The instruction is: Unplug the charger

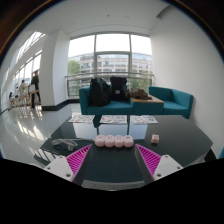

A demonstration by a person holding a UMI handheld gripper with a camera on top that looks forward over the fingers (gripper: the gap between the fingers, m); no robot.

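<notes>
A pale pink strip (114, 141) made of a row of rounded blocks lies across the dark glass table (110, 128), just ahead of my fingers. A small beige object (155, 137) sits to its right; I cannot tell whether it is the charger. My gripper (110, 160) is open and empty. Its left pad (70, 158) and right pad (148, 158) stand wide apart, short of the strip and not touching it. No cable shows clearly.
Papers (112, 120) lie at the table's far end. A teal sofa (120, 98) with dark bags on it stands beyond, under large windows. A person (35, 88) stands far off to the left on the shiny floor.
</notes>
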